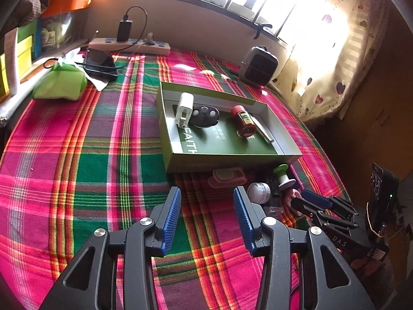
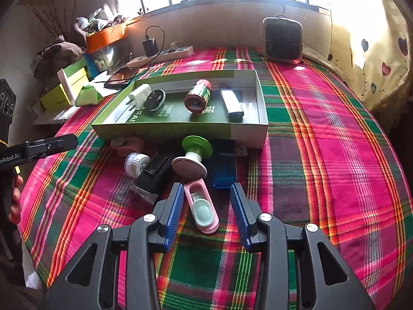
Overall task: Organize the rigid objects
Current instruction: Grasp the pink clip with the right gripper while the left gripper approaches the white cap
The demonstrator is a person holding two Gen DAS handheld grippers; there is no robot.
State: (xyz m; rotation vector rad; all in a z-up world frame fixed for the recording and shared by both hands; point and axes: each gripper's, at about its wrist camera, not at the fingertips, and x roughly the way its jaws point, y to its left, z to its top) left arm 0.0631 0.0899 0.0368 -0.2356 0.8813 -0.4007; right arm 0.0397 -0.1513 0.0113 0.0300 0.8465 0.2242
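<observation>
A: Left wrist view first. What's the left gripper [image 1: 206,217] doing?
B: Its jaws stand apart with nothing between them, only the plaid cloth [image 1: 77,155] below. Ahead sits the green box [image 1: 232,159], holding a white plug [image 1: 184,108], a black disc [image 1: 205,116] and a red bottle [image 1: 244,121]. Loose items lie just in front of the box, at the right.

A: And the right wrist view?
B: The right gripper [image 2: 206,213] is open, and a pink case [image 2: 202,210] lies between the pads, not pressed. Just beyond: a green-topped spool [image 2: 195,156], a blue block [image 2: 223,165], a white cap [image 2: 136,164].
</observation>
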